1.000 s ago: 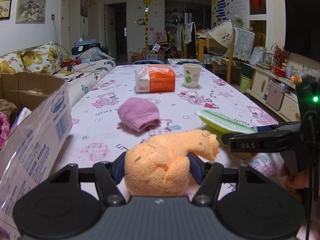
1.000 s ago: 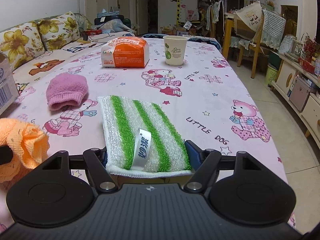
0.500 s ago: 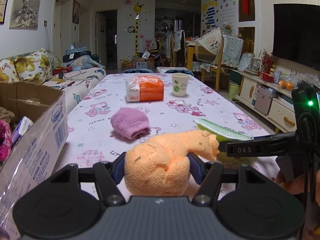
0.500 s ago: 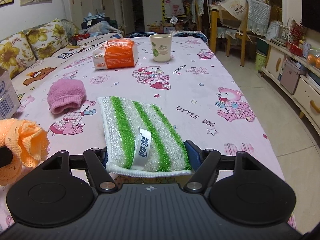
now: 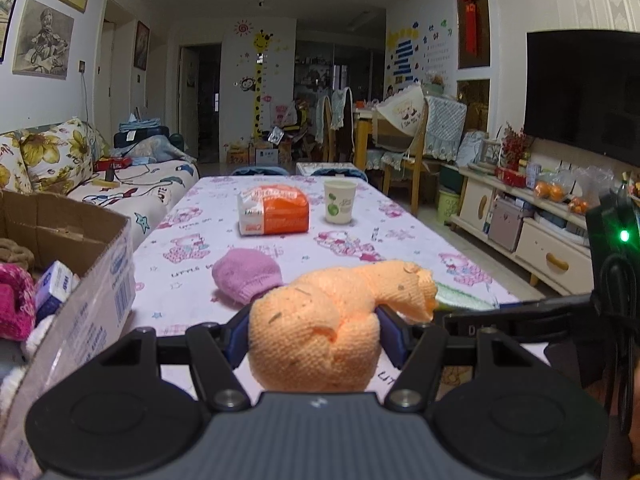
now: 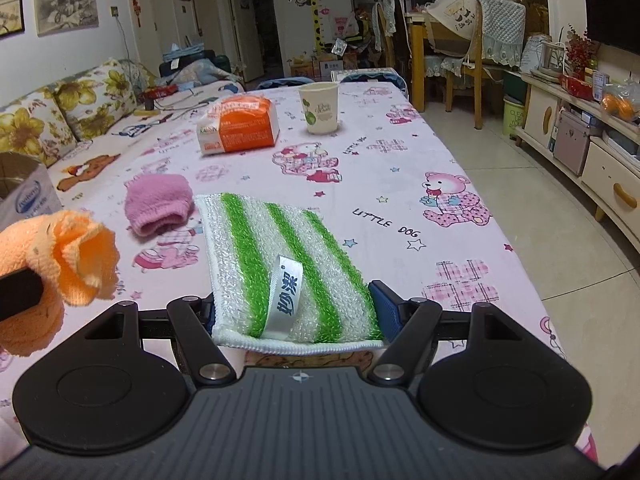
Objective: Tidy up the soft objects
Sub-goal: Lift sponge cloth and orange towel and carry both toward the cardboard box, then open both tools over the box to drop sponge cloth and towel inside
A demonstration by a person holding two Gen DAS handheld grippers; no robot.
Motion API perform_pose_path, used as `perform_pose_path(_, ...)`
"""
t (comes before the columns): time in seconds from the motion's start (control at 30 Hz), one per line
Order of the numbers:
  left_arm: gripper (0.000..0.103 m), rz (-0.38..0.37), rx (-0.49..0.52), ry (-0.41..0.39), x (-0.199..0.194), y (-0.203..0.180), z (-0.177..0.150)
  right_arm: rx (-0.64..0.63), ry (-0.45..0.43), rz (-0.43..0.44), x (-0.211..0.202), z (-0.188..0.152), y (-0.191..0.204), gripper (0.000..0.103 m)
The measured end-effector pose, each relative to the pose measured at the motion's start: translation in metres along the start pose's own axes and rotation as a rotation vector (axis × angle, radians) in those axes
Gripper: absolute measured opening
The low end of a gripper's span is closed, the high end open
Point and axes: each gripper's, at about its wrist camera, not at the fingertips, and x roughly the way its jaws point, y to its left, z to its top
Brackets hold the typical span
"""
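My left gripper [image 5: 314, 332] is shut on a bunched orange knit cloth [image 5: 320, 332] and holds it above the near table edge; the cloth also shows in the right wrist view [image 6: 60, 256]. My right gripper [image 6: 294, 312] is shut on a green-and-white striped scrubbing cloth [image 6: 280, 264], lifted off the table; its edge shows in the left wrist view [image 5: 464, 298]. A pink knit hat [image 5: 246, 276] lies on the table ahead, also in the right wrist view [image 6: 158, 204]. A cardboard box [image 5: 80, 264] with soft things in it stands at the left.
An orange tissue pack [image 5: 274, 210] and a paper cup [image 5: 340, 202] stand further back on the pink tablecloth [image 6: 400, 160]. A floral sofa [image 5: 48, 160] runs along the left. Cabinets [image 5: 540, 236] line the right wall.
Both grippers have risen with their cloths, so the table looks lower and further. The left one has moved a little nearer the box.
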Motion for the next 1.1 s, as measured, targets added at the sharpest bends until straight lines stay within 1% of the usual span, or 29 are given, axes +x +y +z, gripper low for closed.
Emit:
perform_pose_path(0.33,0.064,0.009,-0.053,-0.08,-0.022,0.018,0.012,-0.005,-0.026,0.051,-0.022,-0.003,0.023,0.088)
perform_pose_path(0.6,0.064,0.056,-0.125,-0.164,-0.043,0.044,0.026,-0.046,-0.091,0.115,-0.046,0.009,0.059,0.088)
perform_pose_path(0.8,0.064,0.128,-0.193,-0.216,-0.057,0.072,0.031,-0.091,-0.132,0.184,-0.061,0.02,0.096,0.088)
perform_pose_path(1.1,0.064,0.319,-0.326,-0.269,-0.073,0.125,0.033,-0.158,-0.155,0.328,-0.067,0.035,0.166,0.088)
